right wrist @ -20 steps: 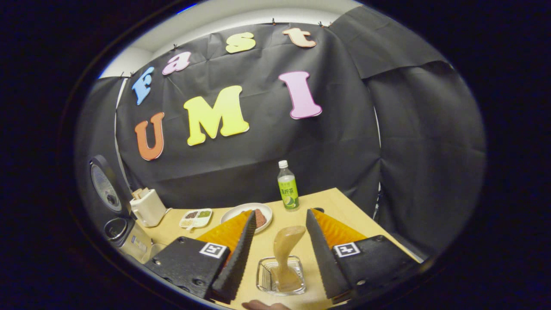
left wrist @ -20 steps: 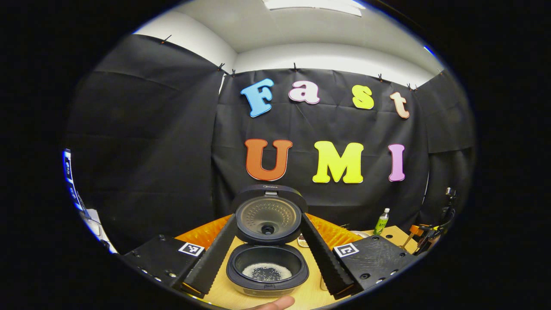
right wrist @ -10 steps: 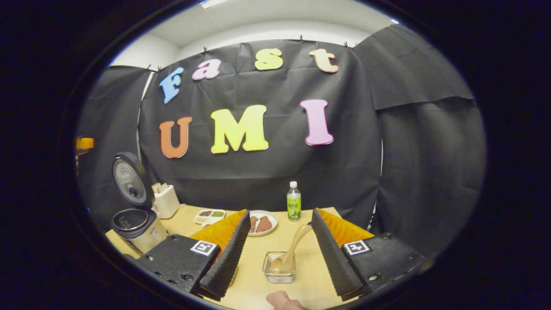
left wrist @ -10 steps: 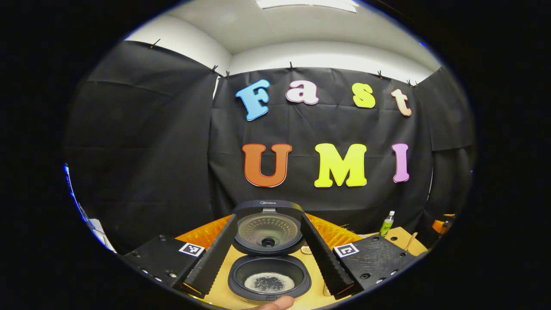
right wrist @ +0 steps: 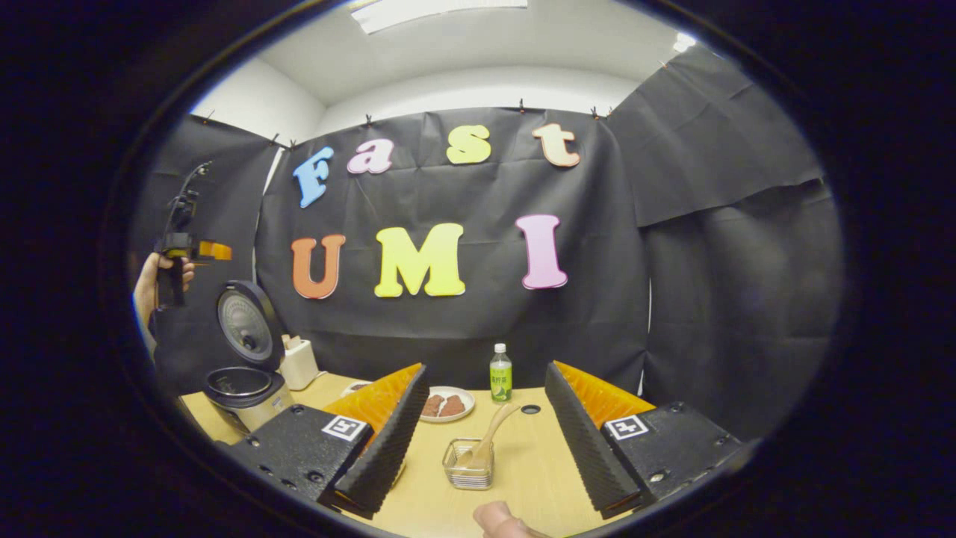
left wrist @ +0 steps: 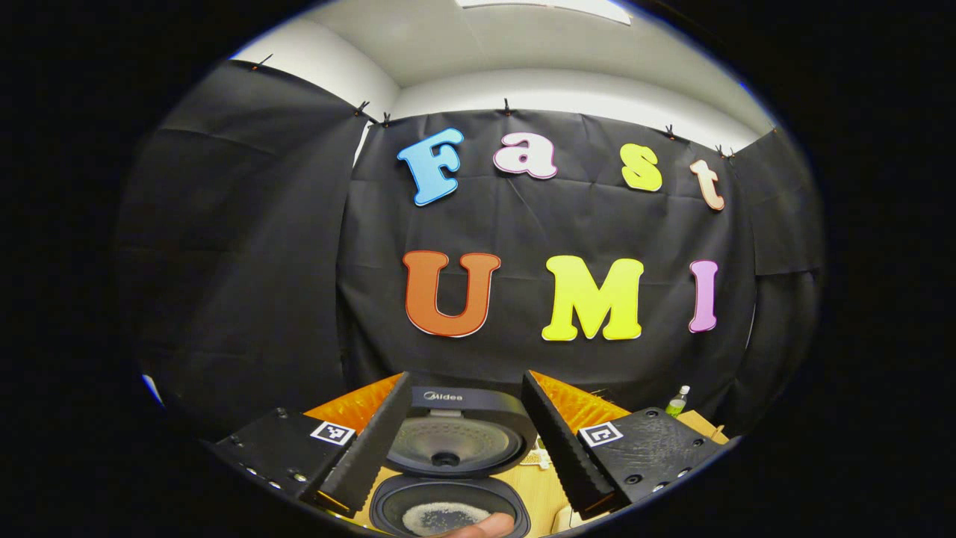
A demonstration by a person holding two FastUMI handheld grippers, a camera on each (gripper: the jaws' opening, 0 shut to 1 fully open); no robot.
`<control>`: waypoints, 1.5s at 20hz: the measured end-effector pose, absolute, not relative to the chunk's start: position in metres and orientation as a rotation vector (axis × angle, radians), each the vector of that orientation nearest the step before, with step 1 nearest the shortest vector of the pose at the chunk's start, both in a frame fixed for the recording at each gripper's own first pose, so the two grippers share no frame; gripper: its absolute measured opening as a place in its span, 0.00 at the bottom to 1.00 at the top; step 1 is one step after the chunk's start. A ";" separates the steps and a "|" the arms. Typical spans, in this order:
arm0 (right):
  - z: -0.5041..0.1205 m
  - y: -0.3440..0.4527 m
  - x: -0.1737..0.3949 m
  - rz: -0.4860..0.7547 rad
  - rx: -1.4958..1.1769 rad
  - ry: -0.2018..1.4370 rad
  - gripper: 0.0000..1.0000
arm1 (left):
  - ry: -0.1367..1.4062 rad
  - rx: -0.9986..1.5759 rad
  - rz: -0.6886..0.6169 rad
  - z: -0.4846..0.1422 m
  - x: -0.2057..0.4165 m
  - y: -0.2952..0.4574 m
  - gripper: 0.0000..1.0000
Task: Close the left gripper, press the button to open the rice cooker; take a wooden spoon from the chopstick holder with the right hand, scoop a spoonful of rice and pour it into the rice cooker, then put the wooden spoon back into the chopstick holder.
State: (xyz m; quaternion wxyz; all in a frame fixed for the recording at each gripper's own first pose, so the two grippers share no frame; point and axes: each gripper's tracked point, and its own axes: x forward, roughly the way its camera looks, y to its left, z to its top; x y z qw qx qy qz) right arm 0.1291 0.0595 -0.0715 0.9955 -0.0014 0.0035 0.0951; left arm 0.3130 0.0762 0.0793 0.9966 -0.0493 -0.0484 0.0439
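The rice cooker (left wrist: 448,478) stands open just below my left gripper (left wrist: 464,381), its lid (left wrist: 455,437) upright and a thin layer of rice in the pot (left wrist: 441,515). That gripper is open and holds nothing. The right gripper view has the cooker (right wrist: 243,385) at the far left, with the left gripper (right wrist: 187,246) held high above it in a hand. My right gripper (right wrist: 485,368) is open and empty, drawn back from the wooden spoon (right wrist: 487,441). The spoon leans in a small mesh holder (right wrist: 467,474) on the table, apart from both fingers.
A pale wooden table (right wrist: 523,478) carries a white container with sticks (right wrist: 299,362) beside the cooker, a plate of brown food (right wrist: 446,405) and a green-labelled bottle (right wrist: 500,373). A person's fingertip (right wrist: 500,519) shows at the bottom edge.
My right gripper has drawn back and up from the spoon, which stays in the mesh holder. My left gripper has risen, so the cooker sits lower in its view.
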 end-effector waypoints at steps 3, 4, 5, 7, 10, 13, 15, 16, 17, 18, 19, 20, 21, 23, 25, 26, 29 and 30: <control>-0.068 0.053 0.114 0.215 0.006 -0.045 0.94 | -0.120 -0.134 0.137 0.073 0.357 0.099 0.93; -0.063 0.048 0.112 0.207 0.034 -0.088 1.00 | -0.097 -0.156 0.135 0.064 0.369 0.101 0.93; -0.063 0.045 0.111 0.201 0.042 -0.116 1.00 | -0.062 -0.181 0.134 0.052 0.379 0.101 0.94; -0.074 0.038 0.116 0.175 0.056 -0.130 1.00 | -0.009 -0.222 0.138 0.038 0.396 0.104 0.83; -0.093 0.033 0.122 0.149 0.060 -0.090 1.00 | 0.017 -0.178 0.199 0.024 0.411 0.117 0.95; -0.111 0.023 0.129 0.107 0.048 -0.035 1.00 | 0.085 -0.086 0.247 0.010 0.408 0.122 0.97; -0.118 0.024 0.127 0.112 0.069 -0.010 1.00 | 0.103 -0.094 0.245 0.012 0.401 0.118 0.97; -0.121 0.022 0.128 0.095 0.071 -0.006 0.94 | 0.112 -0.092 0.241 0.010 0.397 0.115 0.96; -0.125 0.019 0.133 0.081 0.066 0.002 0.93 | 0.134 -0.093 0.239 0.006 0.389 0.114 0.97; -0.132 0.019 0.133 0.079 0.065 0.020 1.00 | 0.148 -0.090 0.239 0.005 0.381 0.112 0.97; -0.136 0.024 0.129 0.092 0.073 0.037 1.00 | 0.163 -0.086 0.239 0.001 0.375 0.110 0.97; -0.139 0.027 0.126 0.104 0.084 0.049 1.00 | 0.170 -0.084 0.237 0.000 0.368 0.109 0.97; -0.141 0.028 0.125 0.113 0.083 0.055 1.00 | 0.180 -0.086 0.234 -0.002 0.361 0.108 1.00; -0.143 0.023 0.127 0.107 0.061 0.055 1.00 | 0.193 -0.083 0.229 -0.009 0.344 0.103 0.97; -0.145 0.022 0.128 0.104 0.056 0.048 1.00 | 0.193 -0.081 0.218 -0.017 0.328 0.098 0.97; -0.146 0.023 0.128 0.108 0.064 0.047 1.00 | 0.197 -0.076 0.206 -0.024 0.321 0.095 0.97; -0.150 0.026 0.131 0.126 0.089 0.050 0.94 | 0.312 -0.067 0.196 -0.066 0.291 0.084 0.97; -0.149 0.027 0.133 0.135 0.090 0.047 0.94 | 0.323 -0.069 0.211 -0.075 0.281 0.083 0.97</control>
